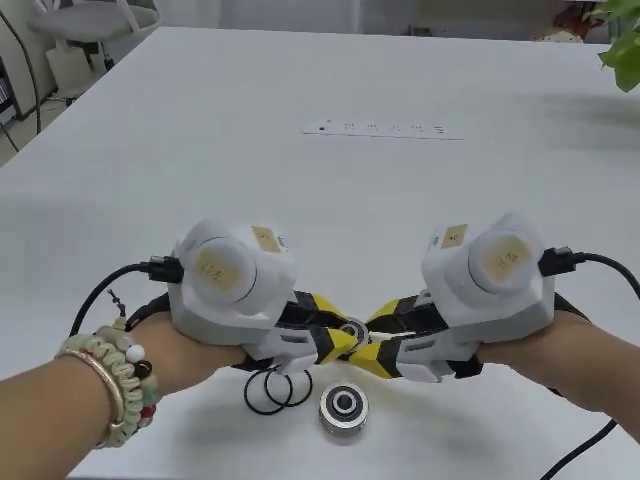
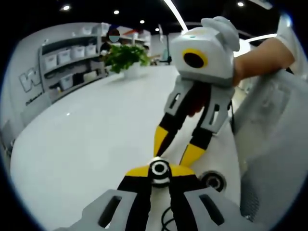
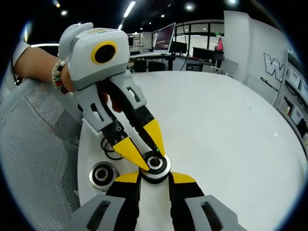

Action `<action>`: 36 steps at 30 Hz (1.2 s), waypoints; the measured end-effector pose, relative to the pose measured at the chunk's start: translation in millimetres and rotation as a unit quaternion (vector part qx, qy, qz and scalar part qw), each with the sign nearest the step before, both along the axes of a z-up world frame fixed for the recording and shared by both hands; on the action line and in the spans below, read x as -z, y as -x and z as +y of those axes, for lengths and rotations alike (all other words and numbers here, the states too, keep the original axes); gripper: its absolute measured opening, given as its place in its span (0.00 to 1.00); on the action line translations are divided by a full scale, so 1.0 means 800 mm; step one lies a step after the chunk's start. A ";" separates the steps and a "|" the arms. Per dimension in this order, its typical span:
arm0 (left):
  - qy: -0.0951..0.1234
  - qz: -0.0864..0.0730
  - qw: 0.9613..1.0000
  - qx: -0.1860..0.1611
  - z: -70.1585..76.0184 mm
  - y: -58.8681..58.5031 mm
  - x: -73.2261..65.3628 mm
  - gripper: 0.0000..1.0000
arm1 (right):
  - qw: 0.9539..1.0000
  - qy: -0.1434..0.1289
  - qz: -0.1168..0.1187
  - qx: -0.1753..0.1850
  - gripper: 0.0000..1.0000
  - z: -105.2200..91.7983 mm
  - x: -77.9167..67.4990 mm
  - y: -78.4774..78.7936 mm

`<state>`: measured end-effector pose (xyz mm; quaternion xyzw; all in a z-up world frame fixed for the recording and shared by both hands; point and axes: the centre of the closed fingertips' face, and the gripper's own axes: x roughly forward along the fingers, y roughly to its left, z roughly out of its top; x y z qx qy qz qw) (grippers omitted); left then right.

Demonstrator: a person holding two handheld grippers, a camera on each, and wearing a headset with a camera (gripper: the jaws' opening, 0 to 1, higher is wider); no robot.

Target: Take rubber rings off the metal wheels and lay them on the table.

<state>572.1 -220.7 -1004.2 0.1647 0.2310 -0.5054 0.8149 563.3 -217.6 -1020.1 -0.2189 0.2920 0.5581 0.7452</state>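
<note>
A small metal wheel (image 1: pixel 351 329) with a dark rubber rim is held up between the two grippers, just above the table. My left gripper (image 2: pixel 160 174) is shut on the wheel (image 2: pixel 160 170), which sits between its yellow tips. From the opposite side my right gripper (image 3: pixel 156 179) closes on the same wheel (image 3: pixel 157 165) at its rim. A second metal wheel (image 1: pixel 344 407) lies on the table below them. Two black rubber rings (image 1: pixel 275 388) lie to its left, overlapping each other.
The white table (image 1: pixel 330 200) stretches far ahead, with a white power strip (image 1: pixel 385 129) near its middle. A potted plant (image 2: pixel 124 57) stands at the far edge. A hand with bead bracelets (image 1: pixel 110 375) holds the left gripper.
</note>
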 end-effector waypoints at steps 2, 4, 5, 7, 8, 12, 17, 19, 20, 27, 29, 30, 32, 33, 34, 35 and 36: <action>0.000 0.000 1.000 0.000 0.000 0.000 0.000 0.14 | 1.000 0.001 0.002 -0.001 0.19 -0.001 0.000 0.000; 0.000 0.000 1.000 0.000 0.000 0.000 0.000 0.14 | 1.000 0.001 0.005 0.000 0.18 -0.003 0.000 0.001; 0.000 -0.001 1.000 0.000 0.000 0.000 0.000 0.14 | 1.000 0.002 0.006 0.001 0.18 -0.003 0.000 0.001; 0.000 -0.001 1.000 -0.001 0.000 0.001 0.000 0.14 | 1.000 0.001 0.009 0.001 0.17 -0.004 0.001 0.001; 0.000 -0.001 1.000 -0.001 0.000 0.001 0.000 0.14 | 1.000 0.001 0.012 0.002 0.16 -0.005 0.001 0.001; 0.000 -0.001 1.000 -0.002 0.000 0.001 0.000 0.14 | 1.000 0.002 0.013 0.001 0.14 -0.006 0.001 0.001; 0.001 -0.001 1.000 -0.003 0.000 0.001 0.000 0.14 | 1.000 0.005 0.010 -0.004 0.14 -0.007 0.001 0.002; 0.002 -0.001 1.000 -0.004 0.000 0.001 0.000 0.14 | 1.000 0.006 0.010 -0.005 0.13 -0.007 0.001 0.002; 0.002 -0.001 1.000 -0.004 0.000 0.001 0.000 0.14 | 1.000 0.005 0.010 -0.004 0.12 -0.007 0.001 0.002; 0.002 -0.002 1.000 -0.004 0.000 0.001 0.000 0.14 | 1.000 0.006 0.014 -0.002 0.10 -0.009 0.001 0.002; 0.002 -0.001 1.000 -0.005 0.000 0.002 0.000 0.14 | 1.000 0.025 0.004 0.006 0.00 -0.016 0.006 -0.002; 0.003 -0.001 1.000 -0.005 0.000 0.002 0.000 0.14 | 1.000 0.012 0.017 0.005 0.00 -0.013 0.005 0.001; 0.002 -0.002 1.000 -0.005 0.000 0.002 0.001 0.14 | 1.000 0.013 0.012 0.005 0.00 -0.013 0.004 -0.001; 0.002 -0.002 1.000 -0.005 0.000 0.002 0.001 0.14 | 1.000 0.015 0.010 0.004 0.00 -0.013 0.004 -0.001; 0.002 -0.002 1.000 -0.006 0.000 0.002 0.001 0.14 | 1.000 0.016 0.009 0.004 0.00 -0.013 0.004 -0.001; 0.003 -0.002 1.000 -0.006 0.000 0.002 0.001 0.14 | 1.000 0.018 0.008 0.003 0.00 -0.012 0.005 -0.001; 0.003 -0.002 1.000 -0.006 0.000 0.002 0.001 0.14 | 1.000 0.018 0.008 0.003 0.00 -0.012 0.005 -0.001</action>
